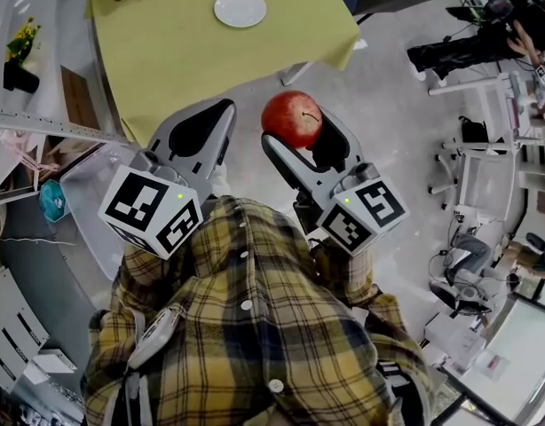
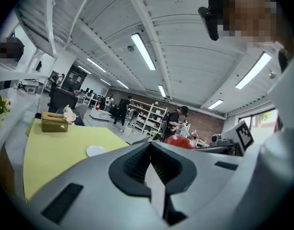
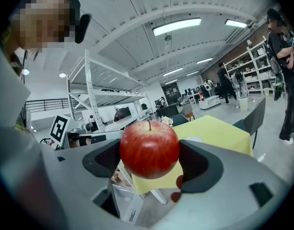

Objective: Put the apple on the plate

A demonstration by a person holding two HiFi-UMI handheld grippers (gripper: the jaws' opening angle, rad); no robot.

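A red apple [image 1: 292, 118] [image 3: 149, 149] is clamped between the jaws of my right gripper [image 1: 297, 131] [image 3: 151, 163], held in the air in front of my body, short of the table. A small white plate [image 1: 240, 9] [image 2: 95, 150] [image 3: 194, 139] lies on the yellow-green tablecloth [image 1: 201, 43] well ahead. My left gripper [image 1: 210, 131] [image 2: 152, 171] hangs beside the right one, its jaws pressed together with nothing between them. The apple [image 2: 180, 142] shows over the left gripper's edge in the left gripper view.
A tissue box [image 2: 54, 121] with flowers stands at the table's far end. A dark chair [image 1: 388, 3] stands at the table's right. White racks [image 1: 42, 127] line the left; desks and equipment [image 1: 485, 51] fill the right. People stand by shelves [image 2: 175, 121] in the distance.
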